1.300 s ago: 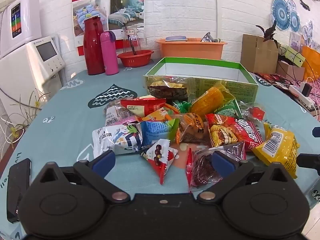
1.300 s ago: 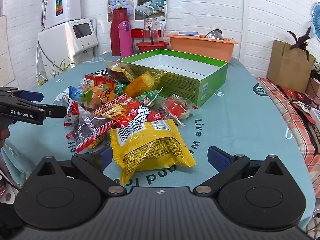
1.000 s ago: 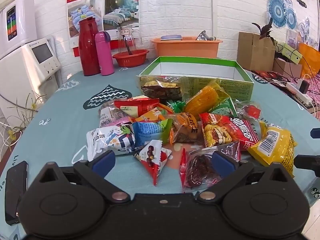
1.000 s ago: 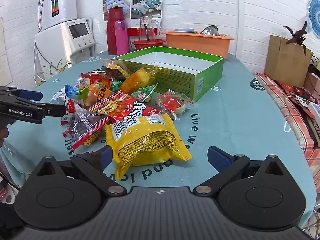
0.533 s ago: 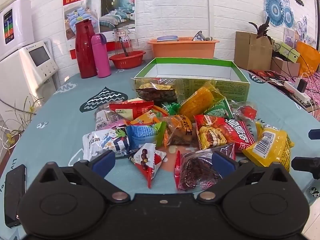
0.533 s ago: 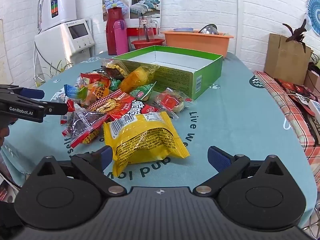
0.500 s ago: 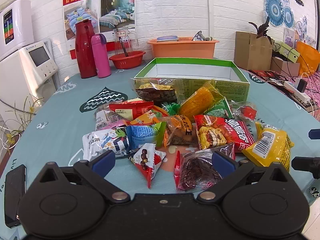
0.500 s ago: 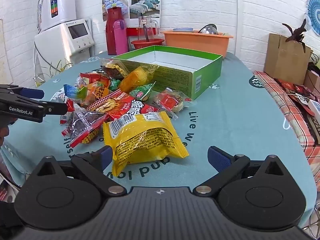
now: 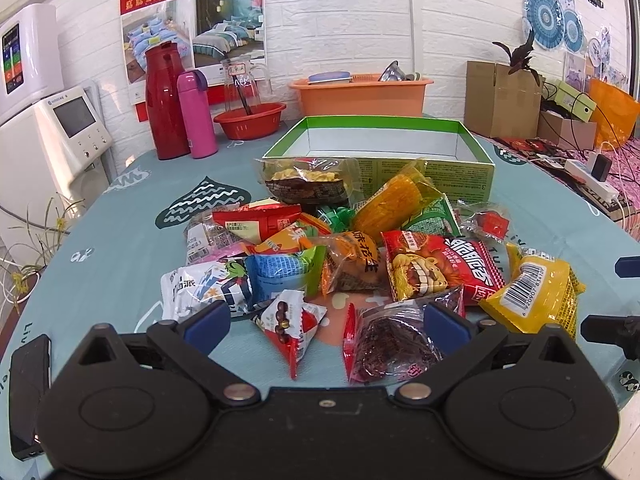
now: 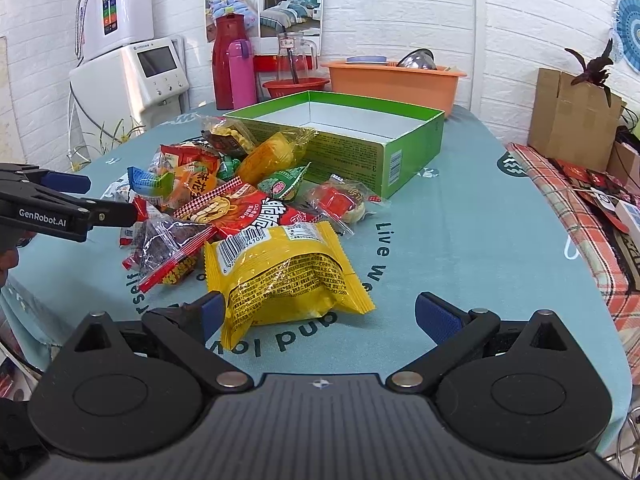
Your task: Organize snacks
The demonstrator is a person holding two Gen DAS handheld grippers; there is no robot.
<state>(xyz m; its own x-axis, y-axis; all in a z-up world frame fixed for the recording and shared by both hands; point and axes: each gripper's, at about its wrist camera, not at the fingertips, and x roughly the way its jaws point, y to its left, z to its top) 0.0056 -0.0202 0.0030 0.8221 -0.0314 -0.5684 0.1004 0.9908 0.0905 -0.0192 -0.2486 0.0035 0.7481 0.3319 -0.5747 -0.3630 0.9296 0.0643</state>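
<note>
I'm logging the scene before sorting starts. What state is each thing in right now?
Green box: open, no lid, nothing visible inside.
Yellow packet: sealed, lying flat on the table, between the right gripper's open fingers.
Dark clear packet: sealed, lying flat, in front of the left gripper.
Snack pile: loose heap outside the box.
Left gripper: open, holding nothing.
Right gripper: open, holding nothing.
Pink bottle: upright, capped.
</note>
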